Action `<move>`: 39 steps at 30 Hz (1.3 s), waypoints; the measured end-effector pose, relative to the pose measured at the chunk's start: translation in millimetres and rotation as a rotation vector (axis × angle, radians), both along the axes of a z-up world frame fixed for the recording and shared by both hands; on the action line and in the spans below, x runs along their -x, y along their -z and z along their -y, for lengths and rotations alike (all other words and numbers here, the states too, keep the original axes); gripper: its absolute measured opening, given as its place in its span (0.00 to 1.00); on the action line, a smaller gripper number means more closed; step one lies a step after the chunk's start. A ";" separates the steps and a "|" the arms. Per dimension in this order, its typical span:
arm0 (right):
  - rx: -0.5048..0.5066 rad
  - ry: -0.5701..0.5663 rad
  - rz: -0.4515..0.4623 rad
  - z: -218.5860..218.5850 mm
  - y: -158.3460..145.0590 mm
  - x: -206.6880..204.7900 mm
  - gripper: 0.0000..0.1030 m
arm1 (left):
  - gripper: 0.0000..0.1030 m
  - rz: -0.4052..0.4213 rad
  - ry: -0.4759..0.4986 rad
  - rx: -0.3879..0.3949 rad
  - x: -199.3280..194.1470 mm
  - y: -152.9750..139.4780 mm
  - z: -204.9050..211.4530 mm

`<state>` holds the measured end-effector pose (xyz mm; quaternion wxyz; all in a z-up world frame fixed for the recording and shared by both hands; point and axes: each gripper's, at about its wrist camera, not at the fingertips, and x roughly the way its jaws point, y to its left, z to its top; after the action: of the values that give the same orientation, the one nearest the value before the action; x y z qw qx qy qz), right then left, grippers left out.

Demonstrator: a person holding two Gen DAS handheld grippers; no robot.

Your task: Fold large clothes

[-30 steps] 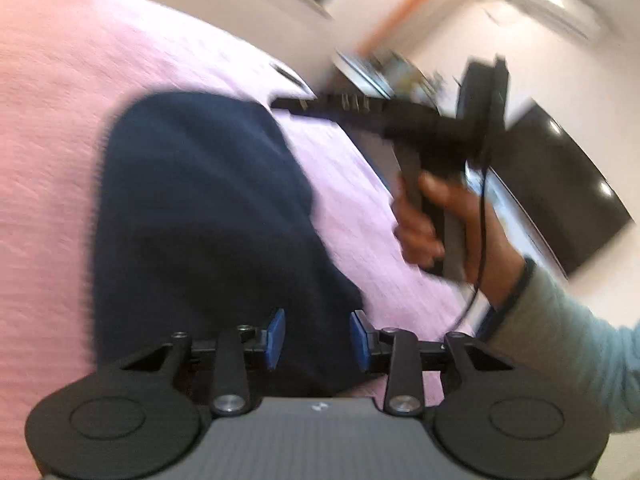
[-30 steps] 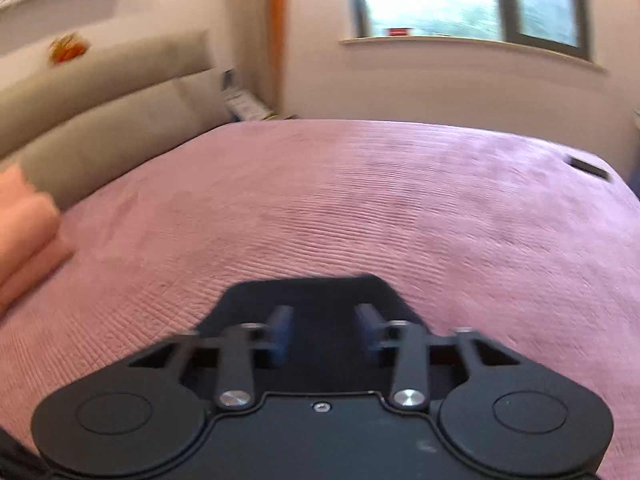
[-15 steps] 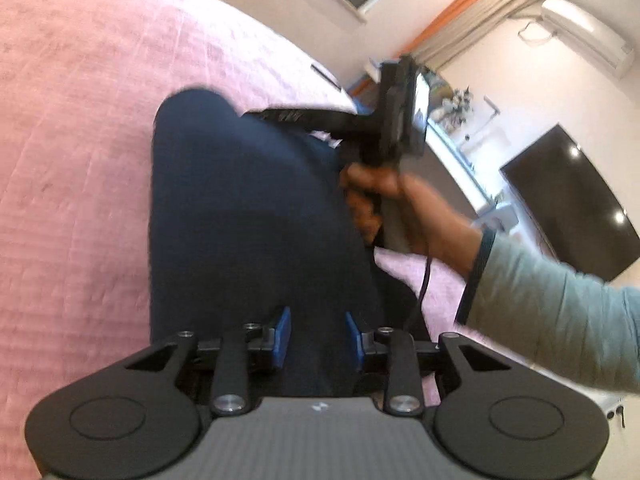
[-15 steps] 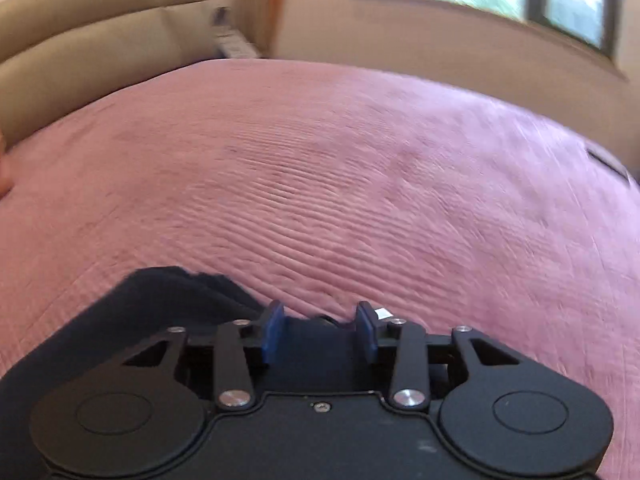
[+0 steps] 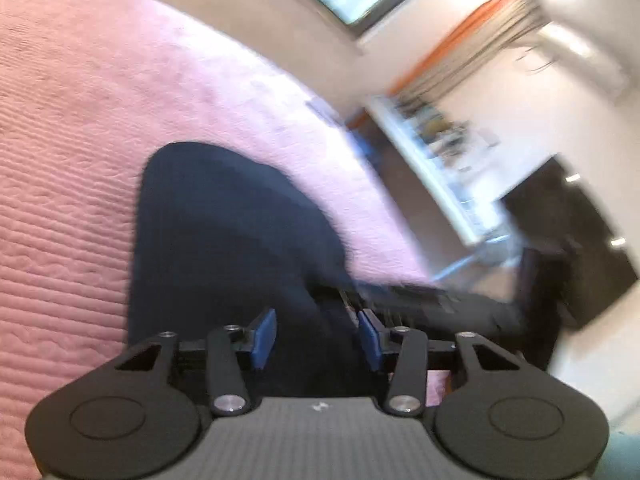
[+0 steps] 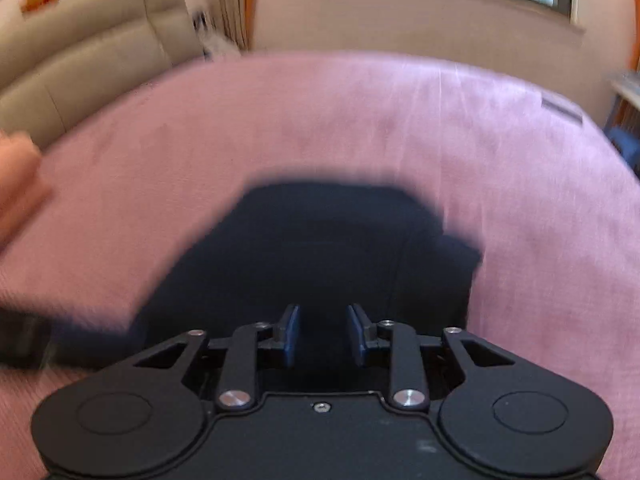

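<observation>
Right tongs dropped low beside left tongs, both parted — navy garment stretching lengthwise ahead on pink bedspread.

The left hand-held gripper points forward with its two blue-padded fingers standing apart, a clear gap between them and nothing pinched. The right hand-held gripper is also parted, its blue pads a little closer together, nothing between them. In the left wrist view the right hand-held gripper shows as a dark blurred shape low on the right, just beyond the left one's fingers
</observation>
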<state>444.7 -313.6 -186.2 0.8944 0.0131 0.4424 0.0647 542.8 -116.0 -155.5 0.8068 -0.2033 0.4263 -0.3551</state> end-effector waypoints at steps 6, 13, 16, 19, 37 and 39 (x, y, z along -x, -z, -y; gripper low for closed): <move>-0.003 0.028 -0.121 9.7 24.4 47.3 0.23 | 0.10 -0.075 0.109 -0.141 22.0 52.9 2.0; 0.055 0.035 -0.178 13.7 25.6 80.2 0.17 | 0.06 -0.165 0.081 -0.149 43.2 60.8 -29.4; 0.094 0.057 -0.200 14.5 14.3 83.7 0.19 | 0.17 -0.207 0.104 -0.207 40.1 67.8 -32.0; 0.042 0.087 -0.150 10.7 -17.6 83.4 0.31 | 0.30 -0.171 0.172 -0.105 41.6 44.9 -36.0; -0.092 0.117 -0.210 41.8 -7.9 85.3 0.37 | 0.17 -0.239 0.004 -0.069 32.1 66.2 -37.4; -0.059 0.146 -0.147 46.5 -21.5 79.5 0.68 | 0.23 -0.184 0.022 -0.132 30.4 49.8 -36.0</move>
<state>365.2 -360.1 -164.7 0.8610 0.0764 0.5027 0.0113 512.3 -80.0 -205.3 0.7717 -0.1769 0.5233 -0.3152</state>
